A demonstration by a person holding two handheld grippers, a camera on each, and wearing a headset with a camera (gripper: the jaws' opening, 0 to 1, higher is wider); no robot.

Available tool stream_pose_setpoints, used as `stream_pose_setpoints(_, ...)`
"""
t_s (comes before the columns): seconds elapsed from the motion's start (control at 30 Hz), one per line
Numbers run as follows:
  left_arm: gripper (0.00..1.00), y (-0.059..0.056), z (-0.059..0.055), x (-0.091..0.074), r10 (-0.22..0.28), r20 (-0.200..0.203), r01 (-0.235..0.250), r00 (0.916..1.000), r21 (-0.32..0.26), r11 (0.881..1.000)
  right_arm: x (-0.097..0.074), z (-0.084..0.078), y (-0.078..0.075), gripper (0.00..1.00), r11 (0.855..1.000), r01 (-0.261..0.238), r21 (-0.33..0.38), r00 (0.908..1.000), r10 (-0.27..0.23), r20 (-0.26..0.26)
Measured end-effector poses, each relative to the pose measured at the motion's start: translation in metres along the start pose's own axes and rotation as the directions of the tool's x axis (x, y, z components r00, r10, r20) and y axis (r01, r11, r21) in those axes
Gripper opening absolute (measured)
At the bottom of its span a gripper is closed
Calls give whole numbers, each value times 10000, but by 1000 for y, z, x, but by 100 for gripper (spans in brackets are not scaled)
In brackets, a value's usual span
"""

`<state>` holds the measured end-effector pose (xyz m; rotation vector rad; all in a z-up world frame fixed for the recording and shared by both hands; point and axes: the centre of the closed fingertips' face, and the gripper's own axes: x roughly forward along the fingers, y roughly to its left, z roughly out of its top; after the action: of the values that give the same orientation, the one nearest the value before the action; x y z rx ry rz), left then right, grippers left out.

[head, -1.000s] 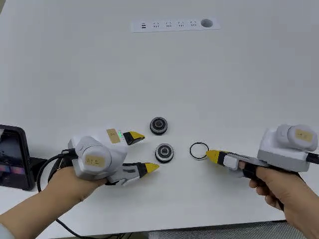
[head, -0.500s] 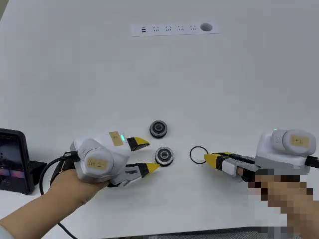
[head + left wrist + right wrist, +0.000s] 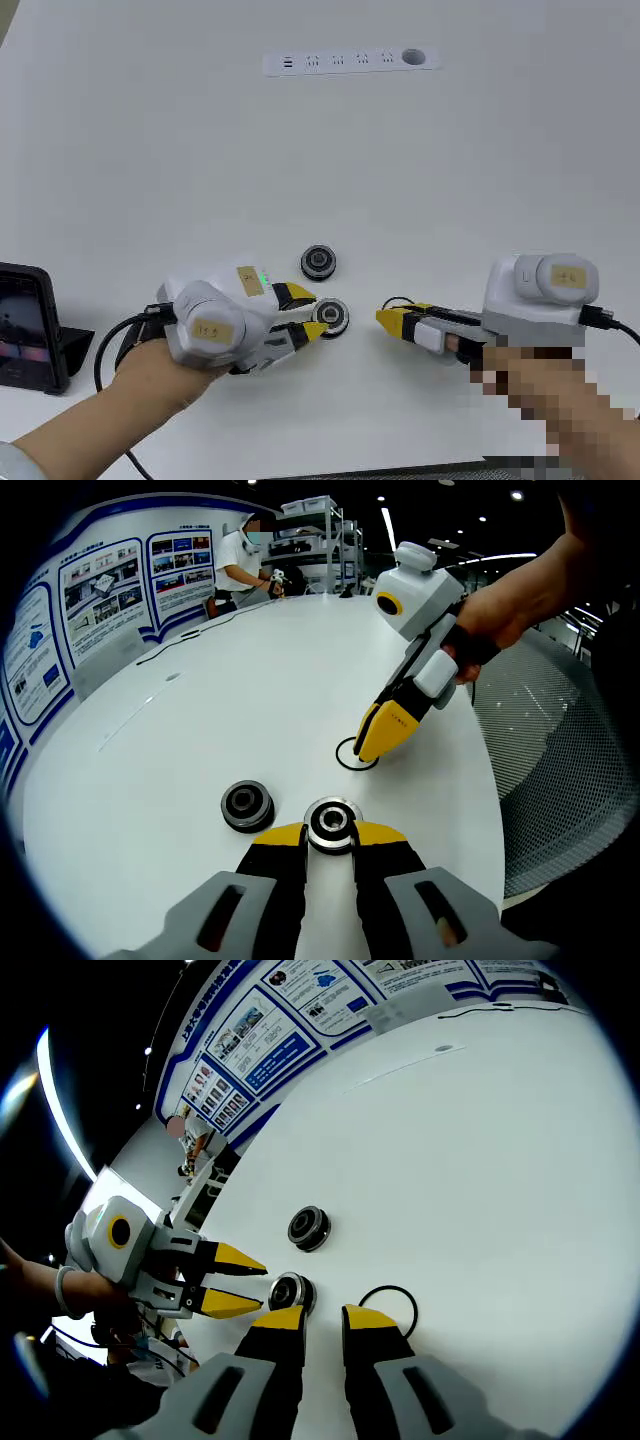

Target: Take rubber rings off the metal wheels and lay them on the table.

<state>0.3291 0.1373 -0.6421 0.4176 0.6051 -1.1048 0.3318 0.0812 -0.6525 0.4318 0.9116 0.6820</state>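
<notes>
My left hand-held gripper (image 3: pixel 311 310) had its jaws on either side of the near metal wheel (image 3: pixel 331 315), right at the tips; I couldn't tell whether it pinched. The second wheel (image 3: pixel 318 261) stood just beyond. My right hand-held gripper (image 3: pixel 323 1318) was slightly spread and empty, with a loose rubber ring (image 3: pixel 390 1288) on the tabletop (image 3: pixel 450 180) at its right tip.

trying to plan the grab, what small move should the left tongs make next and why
Probably ease the left tongs slightly forward and close on the nearer wheel. Their open tips flank it without clearly gripping, and the right tongs hover by the loose ring, free to help.
</notes>
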Motion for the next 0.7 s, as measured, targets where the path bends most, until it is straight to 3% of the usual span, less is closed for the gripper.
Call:
stream_pose_setpoints(0.33, 16, -1, 3, 9, -128, -139, 130, 9998, 128, 9998, 9, -4, 12, 15, 9995, -320, 50, 9993, 321, -196)
stream_pose_setpoints(0.7, 16, -4, 1, 15, -303, -423, 317, 9986, 337, 9989, 12, -3, 14, 15, 9991, -402, 93, 9990, 403, -173)
